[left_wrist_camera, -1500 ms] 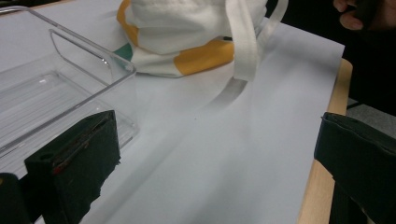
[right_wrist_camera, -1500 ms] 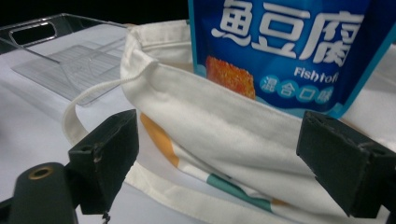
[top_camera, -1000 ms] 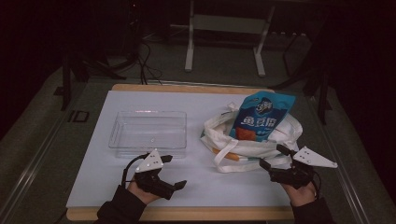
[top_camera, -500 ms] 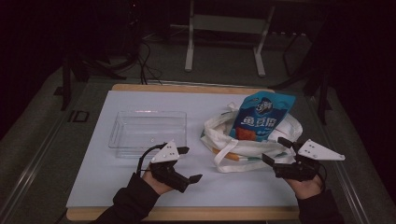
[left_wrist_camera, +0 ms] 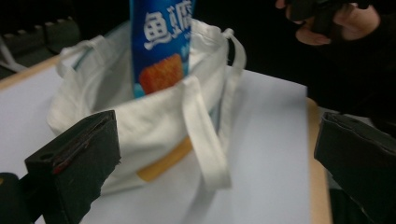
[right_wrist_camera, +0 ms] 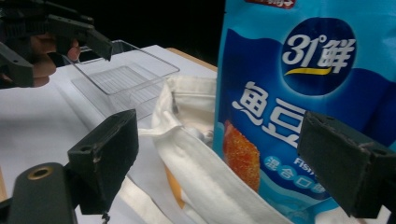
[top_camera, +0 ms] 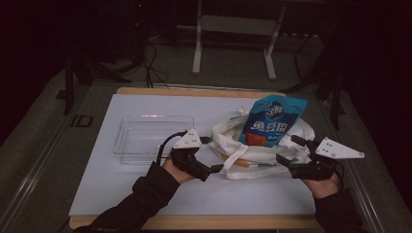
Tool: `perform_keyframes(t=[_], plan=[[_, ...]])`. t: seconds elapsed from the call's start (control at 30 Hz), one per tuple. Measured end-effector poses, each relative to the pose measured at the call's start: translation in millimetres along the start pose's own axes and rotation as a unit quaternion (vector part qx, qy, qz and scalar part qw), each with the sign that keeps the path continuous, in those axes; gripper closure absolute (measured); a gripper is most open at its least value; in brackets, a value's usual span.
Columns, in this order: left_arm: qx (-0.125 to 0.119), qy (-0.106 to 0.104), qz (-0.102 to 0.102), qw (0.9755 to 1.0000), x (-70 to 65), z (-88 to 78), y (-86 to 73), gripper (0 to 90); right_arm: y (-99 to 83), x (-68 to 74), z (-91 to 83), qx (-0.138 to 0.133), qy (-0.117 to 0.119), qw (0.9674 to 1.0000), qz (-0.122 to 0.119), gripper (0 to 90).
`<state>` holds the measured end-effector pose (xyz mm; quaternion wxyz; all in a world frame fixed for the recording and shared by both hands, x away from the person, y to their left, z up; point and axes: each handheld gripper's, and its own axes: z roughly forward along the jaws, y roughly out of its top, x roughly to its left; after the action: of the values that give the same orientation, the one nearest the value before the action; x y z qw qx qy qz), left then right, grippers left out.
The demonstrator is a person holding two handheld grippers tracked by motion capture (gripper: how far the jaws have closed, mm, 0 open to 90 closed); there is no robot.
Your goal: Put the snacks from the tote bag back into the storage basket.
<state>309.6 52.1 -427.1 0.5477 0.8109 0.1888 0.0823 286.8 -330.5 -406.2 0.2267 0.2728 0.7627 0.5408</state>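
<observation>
A white cloth tote bag [top_camera: 252,148] lies on the white table top, right of centre. A blue snack pouch [top_camera: 273,121] stands out of its mouth. My left gripper [top_camera: 214,154] is open at the bag's left edge, and in the left gripper view its jaws frame the bag [left_wrist_camera: 154,107] and a loose strap [left_wrist_camera: 205,140]. My right gripper [top_camera: 286,149] is open at the bag's right side. The right gripper view has the pouch [right_wrist_camera: 303,93] and the bag's rim [right_wrist_camera: 196,154] close between the wide jaws. Neither gripper holds anything.
A clear plastic tray [top_camera: 150,136] sits left of the bag, just behind my left hand, and appears beyond the bag in the right gripper view [right_wrist_camera: 126,74]. The table's wooden edge [top_camera: 194,222] runs along the front. Metal stand legs [top_camera: 197,43] stand on the floor behind.
My left gripper has moved right and forward, from the front of the table up to the bag's left edge. The right gripper has barely shifted, and the bag and pouch lie as before.
</observation>
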Motion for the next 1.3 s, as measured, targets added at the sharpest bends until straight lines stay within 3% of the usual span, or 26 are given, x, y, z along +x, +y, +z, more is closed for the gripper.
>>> perform_keyframes(t=[0.13,0.3,0.67,0.83,0.97,1.1,1.3], plan=[[-0.003,0.001,0.007,1.0,3.4,8.6,8.1,0.5,0.5,-9.2,-0.5,0.004,-0.009,0.9999,-0.002,12.7],[0.0,-0.013,0.006,0.9999,10.3,21.8,18.8,0.5,0.1,-21.4,-0.8,0.009,-0.014,0.9999,0.0,12.9],[0.0,-0.006,0.018,0.9998,27.3,50.8,36.8,0.5,0.0,-42.1,-0.8,0.013,-0.016,0.9998,0.008,14.0],[-0.004,-0.016,0.007,0.9998,40.5,65.0,41.4,0.6,-3.2,-52.8,-0.7,0.015,-0.017,0.9996,0.017,15.8],[0.01,-0.005,0.022,0.9997,46.0,77.6,44.2,0.6,-7.1,-61.4,1.7,0.027,-0.02,0.9992,0.021,16.0],[0.003,-0.005,0.005,1.0,54.8,88.3,49.0,1.4,-7.7,-71.5,6.8,0.04,-0.023,0.9987,0.023,16.0],[0.019,0.002,0.005,0.9998,63.9,107.3,57.4,8.4,-6.0,-84.3,17.6,0.045,-0.026,0.9981,0.033,16.0]])
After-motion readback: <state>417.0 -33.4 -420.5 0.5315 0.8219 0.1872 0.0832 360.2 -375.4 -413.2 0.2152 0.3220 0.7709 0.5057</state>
